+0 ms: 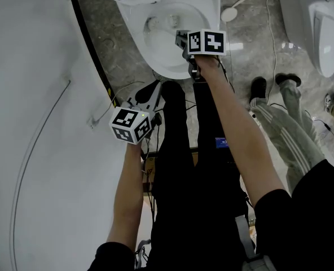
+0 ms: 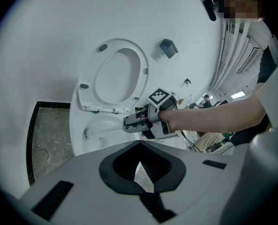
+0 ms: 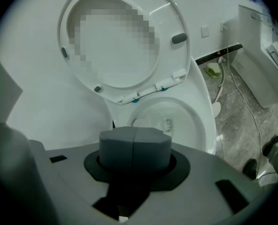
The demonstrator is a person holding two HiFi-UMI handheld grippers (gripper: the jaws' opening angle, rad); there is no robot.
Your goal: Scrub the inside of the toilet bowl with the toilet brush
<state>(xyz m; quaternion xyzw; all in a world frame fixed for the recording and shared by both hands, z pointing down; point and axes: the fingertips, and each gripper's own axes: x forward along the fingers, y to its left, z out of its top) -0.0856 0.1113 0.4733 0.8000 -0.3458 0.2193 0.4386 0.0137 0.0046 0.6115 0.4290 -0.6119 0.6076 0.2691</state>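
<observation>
The white toilet bowl [image 1: 209, 7] stands at the top of the head view, its seat [image 2: 115, 76] raised. My right gripper [image 1: 181, 38] hangs over the bowl's front rim, its grey pads [image 3: 134, 146] pressed together. A pale handle runs from those jaws [image 2: 126, 124] down into the bowl to the toilet brush head [image 3: 138, 122], a fuzzy whitish lump [image 1: 150, 22] on the bowl's inner wall. My left gripper [image 1: 146, 97] is held low beside the person's legs, short of the bowl. It stands open [image 2: 141, 170] with nothing between its fingers.
A white curved wall [image 1: 37, 123] fills the left side. Another person's striped trouser legs and black shoes [image 1: 280, 103] stand at the right on the marble floor. Cables [image 1: 271, 21] trail there, beside a round white object [image 1: 229, 14] and a second white fixture [image 1: 325, 33].
</observation>
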